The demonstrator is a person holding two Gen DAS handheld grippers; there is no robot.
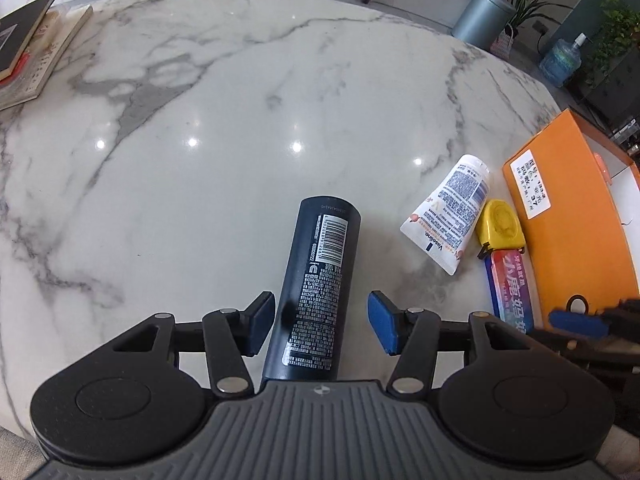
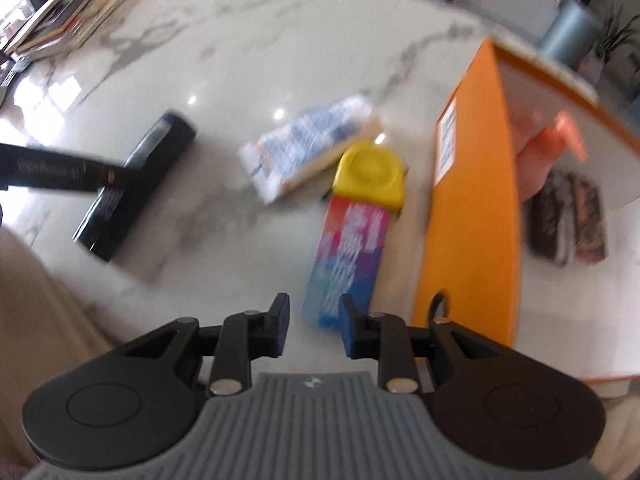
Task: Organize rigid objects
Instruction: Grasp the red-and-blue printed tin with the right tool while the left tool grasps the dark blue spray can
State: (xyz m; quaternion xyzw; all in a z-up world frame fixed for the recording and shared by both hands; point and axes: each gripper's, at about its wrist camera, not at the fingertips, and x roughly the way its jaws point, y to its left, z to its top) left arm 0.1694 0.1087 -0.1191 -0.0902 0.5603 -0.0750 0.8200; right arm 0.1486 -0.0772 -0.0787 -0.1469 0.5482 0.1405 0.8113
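A black bottle [image 1: 320, 280] lies on the marble table, its near half between the open fingers of my left gripper [image 1: 322, 320], which do not touch it. To its right lie a white Vaseline tube [image 1: 448, 216], a yellow tape measure [image 1: 502, 226] and a colourful flat box [image 1: 512, 292]. My right gripper [image 2: 314, 330] is open and empty, just over the near end of the colourful box [image 2: 348, 256]. The right wrist view is blurred; it shows the bottle [image 2: 136, 184], tube [image 2: 308, 148] and tape measure [image 2: 370, 174].
An open orange box [image 1: 568, 216] stands at the right; in the right wrist view its inside [image 2: 560, 184] holds a pink item and dark packets. Books [image 1: 28, 48] lie at the far left. A grey bin [image 1: 482, 16] stands beyond the table.
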